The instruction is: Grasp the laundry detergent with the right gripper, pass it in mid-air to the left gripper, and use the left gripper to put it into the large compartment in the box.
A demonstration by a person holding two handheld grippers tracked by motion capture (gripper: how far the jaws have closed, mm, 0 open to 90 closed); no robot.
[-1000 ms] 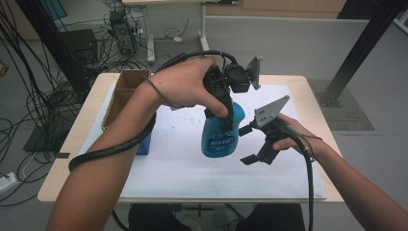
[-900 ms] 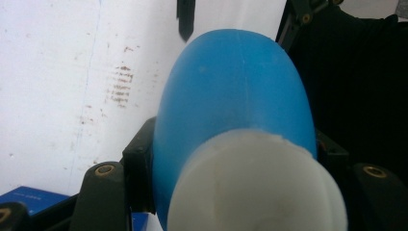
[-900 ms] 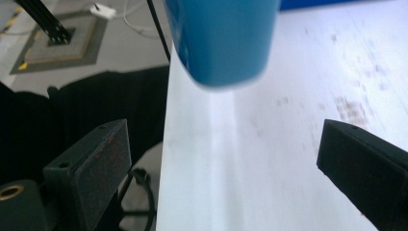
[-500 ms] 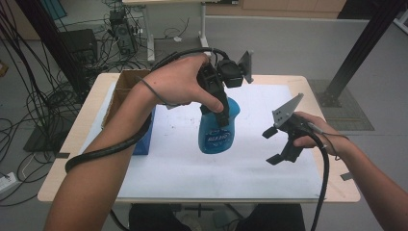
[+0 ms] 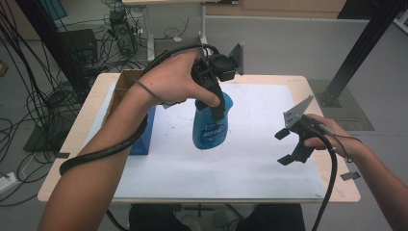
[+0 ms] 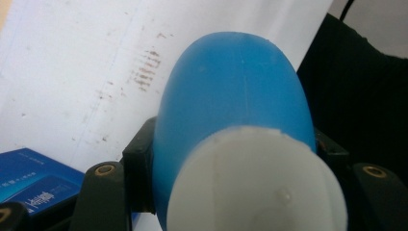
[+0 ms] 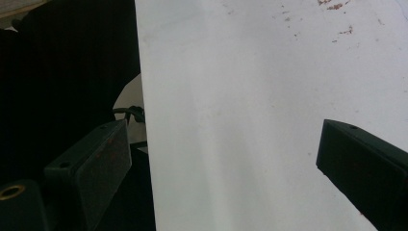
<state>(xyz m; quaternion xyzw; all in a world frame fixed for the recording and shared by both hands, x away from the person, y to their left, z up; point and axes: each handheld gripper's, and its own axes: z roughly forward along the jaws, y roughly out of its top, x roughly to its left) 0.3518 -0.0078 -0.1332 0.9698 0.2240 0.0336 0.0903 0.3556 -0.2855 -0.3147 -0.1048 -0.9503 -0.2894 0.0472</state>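
Left tool (image 5: 216, 103) clamped, right tool (image 5: 287, 146) agape

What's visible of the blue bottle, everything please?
The blue bottle looks like glossy plastic, with a rounded body, a white printed label on its front and a white top. The left gripper clamps it near the top, jaws on either side. It hangs roughly upright, slightly tilted, over the white sheet; whether its base touches is unclear.

Soft, even indoor light throughout; both gripper views blurry up close, dark at edges.
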